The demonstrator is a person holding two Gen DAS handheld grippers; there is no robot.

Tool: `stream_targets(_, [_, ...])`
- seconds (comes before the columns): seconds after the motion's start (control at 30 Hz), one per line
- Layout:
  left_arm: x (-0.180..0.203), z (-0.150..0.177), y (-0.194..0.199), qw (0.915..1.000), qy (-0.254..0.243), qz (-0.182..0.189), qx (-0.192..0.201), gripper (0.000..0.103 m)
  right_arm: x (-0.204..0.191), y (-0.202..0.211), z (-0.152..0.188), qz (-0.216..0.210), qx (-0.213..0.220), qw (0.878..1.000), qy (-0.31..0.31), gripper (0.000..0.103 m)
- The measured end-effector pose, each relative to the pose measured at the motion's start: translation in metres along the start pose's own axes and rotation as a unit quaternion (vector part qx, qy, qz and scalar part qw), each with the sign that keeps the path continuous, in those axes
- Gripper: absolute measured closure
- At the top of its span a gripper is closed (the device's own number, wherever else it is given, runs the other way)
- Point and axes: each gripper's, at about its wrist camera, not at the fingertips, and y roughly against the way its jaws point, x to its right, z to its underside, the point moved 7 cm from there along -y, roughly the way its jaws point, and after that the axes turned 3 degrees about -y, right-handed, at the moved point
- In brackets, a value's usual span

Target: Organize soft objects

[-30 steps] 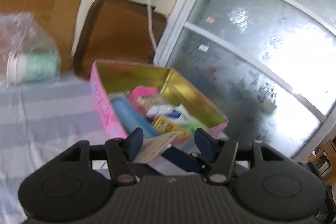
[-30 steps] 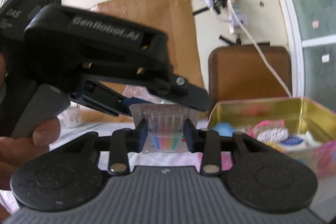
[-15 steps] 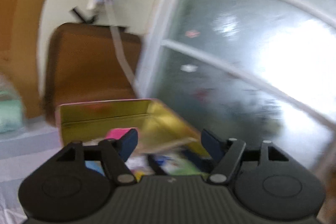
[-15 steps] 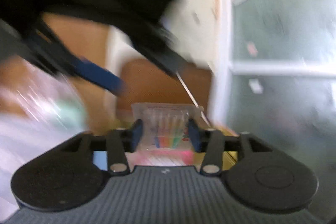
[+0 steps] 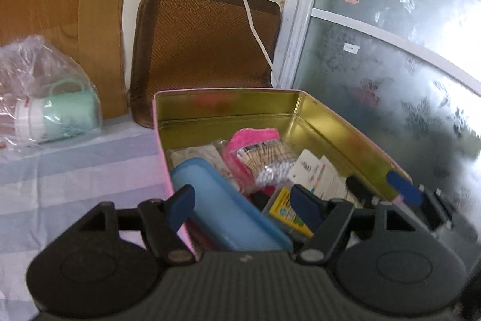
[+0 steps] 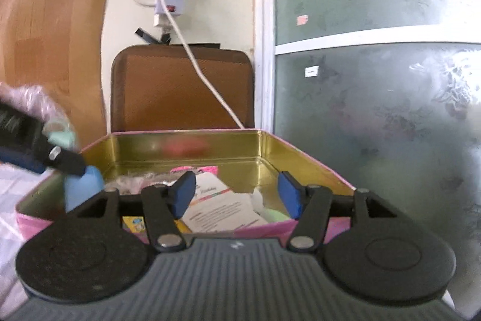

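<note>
- The left gripper (image 5: pixel 243 205) has its fingers (image 5: pixel 182 205) spread fairly wide after just opening; nothing is pressed between them, and they straddle the near wall of the tin box (image 5: pixel 345 125).
- The right gripper (image 6: pixel 237 194) likewise has fingers (image 6: pixel 288 194) that have just opened, with no pad touching anything; a printed card (image 6: pixel 224 208) lies in the box beyond the gap.
- Writing on that card is too small to read; a yellow packet (image 5: pixel 287 211) carries a round blue mark, its lettering illegible.
- Inside the box, in the left wrist view: one blue soft case (image 5: pixel 224 206) leaning on the left wall, one pink cloth (image 5: pixel 252 140), one bundle of cotton swabs (image 5: pixel 267 160) in clear wrap, and white cards (image 5: pixel 312 172).
- The box is pink outside and gold inside, with no lid on it; its far half near the back wall is bare metal.
- The box stands on a striped cloth over the surface (image 5: pixel 75 170), with open cloth to its left.
- One clear plastic bag (image 5: pixel 39 86) holding a mint green cup (image 5: pixel 66 113) sits well apart at far left.
- Behind stand one brown chair back (image 5: pixel 204 44), a white cable (image 5: pixel 249 8) and a frosted glass door (image 5: pixel 390 50) close on the right.
</note>
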Motion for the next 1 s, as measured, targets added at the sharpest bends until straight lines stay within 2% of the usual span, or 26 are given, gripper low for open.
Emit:
stream_targets(0.2, [-0.005,0.016,0.022,0.9996,-0.018,-0.021,-0.001,0.026,-0.009,0.032,-0.005,-0.036,0.017,0.999,-0.025,0.04])
stream_targets(0.3, [-0.009,0.026,0.037,0.999,-0.027,-0.036,0.003,0.012,-0.012,0.048,0.0,-0.063,0.0,0.996,-0.066,0.04])
stream_targets(0.33, [-0.01,0.029,0.044,0.9985,-0.031,-0.045,0.008,0.003,-0.013,0.053,0.002,-0.072,-0.008,0.994,-0.079,0.04])
stream_targets(0.37, [-0.011,0.031,0.051,0.9979,-0.034,-0.053,0.014,0.0,-0.013,0.059,0.005,-0.083,-0.02,0.992,-0.093,0.04])
stream_targets(0.47, [-0.013,0.038,0.07,0.9959,-0.045,-0.076,0.02,0.0,-0.017,0.071,0.012,-0.105,-0.048,0.986,-0.122,0.039])
stream_targets(0.67, [-0.018,0.054,0.102,0.9929,-0.048,-0.102,0.038,0.0,-0.023,0.093,0.019,-0.118,-0.081,0.977,-0.159,0.031])
stream_targets(0.83, [-0.02,0.071,0.121,0.9888,-0.064,-0.129,0.038,0.0,-0.035,0.117,0.02,-0.131,-0.092,0.971,-0.175,0.025])
stream_targets(1.0, [-0.026,0.083,0.139,0.9854,-0.062,-0.149,0.056,0.0,-0.05,0.138,0.018,-0.134,-0.083,0.974,-0.161,0.025])
